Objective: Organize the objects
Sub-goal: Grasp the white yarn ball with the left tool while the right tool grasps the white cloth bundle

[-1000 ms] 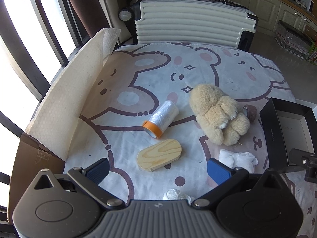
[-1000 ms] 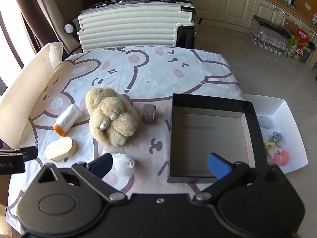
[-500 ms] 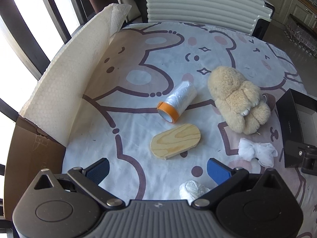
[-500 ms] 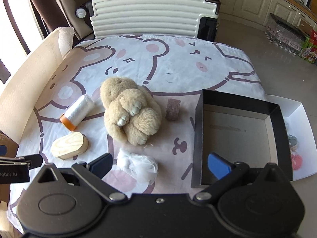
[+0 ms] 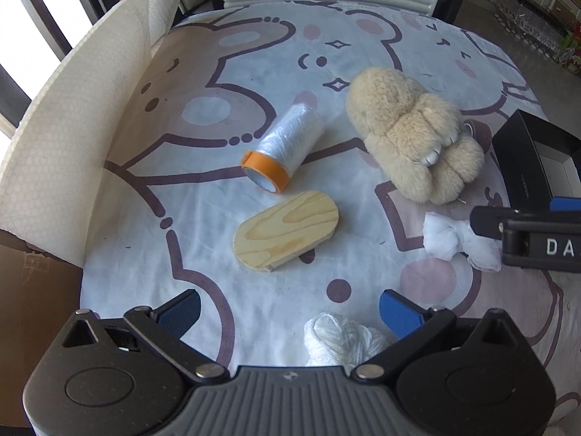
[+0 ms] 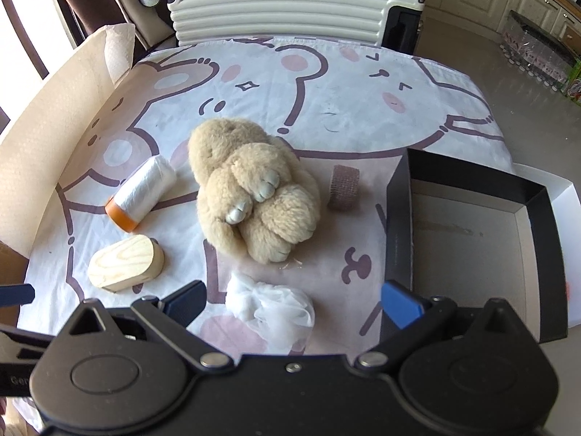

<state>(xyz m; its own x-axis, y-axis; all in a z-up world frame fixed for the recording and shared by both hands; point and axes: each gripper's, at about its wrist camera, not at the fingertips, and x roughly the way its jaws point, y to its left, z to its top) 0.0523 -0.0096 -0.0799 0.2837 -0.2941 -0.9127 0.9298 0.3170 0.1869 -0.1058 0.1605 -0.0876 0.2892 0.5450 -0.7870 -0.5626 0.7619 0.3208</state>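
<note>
- Beige plush rabbit [image 6: 250,189] lies at the centre of a table covered by a bear-print cloth [image 6: 363,83], with several loose things around it.
- At 9 o'clock from the plush lies a roll of clear plastic film [image 6: 143,190] with an orange end; at 8 o'clock, an oval wooden block [image 6: 125,263]; at 3 o'clock, a small brown bandage roll [image 6: 344,187] standing on end.
- A black open box [image 6: 468,239] sits at the table's 4 o'clock edge and looks empty; it is probably where things should go.
- The right gripper [image 6: 292,301] hovers low with its blue-tipped jaws spread wide, holding nothing. A crumpled white mesh pouf [image 6: 270,309] lies between the tips.
- The left gripper [image 5: 290,307] is likewise spread wide and empty, above a ball of white yarn [image 5: 341,338] at its 6 o'clock.
- Judging by this, no sorting is done yet; the step in hand is the approach to a first pick.
- Next, the right gripper would need to drop, close on the soft pouf, and carry it toward 3 o'clock into the box.
</note>
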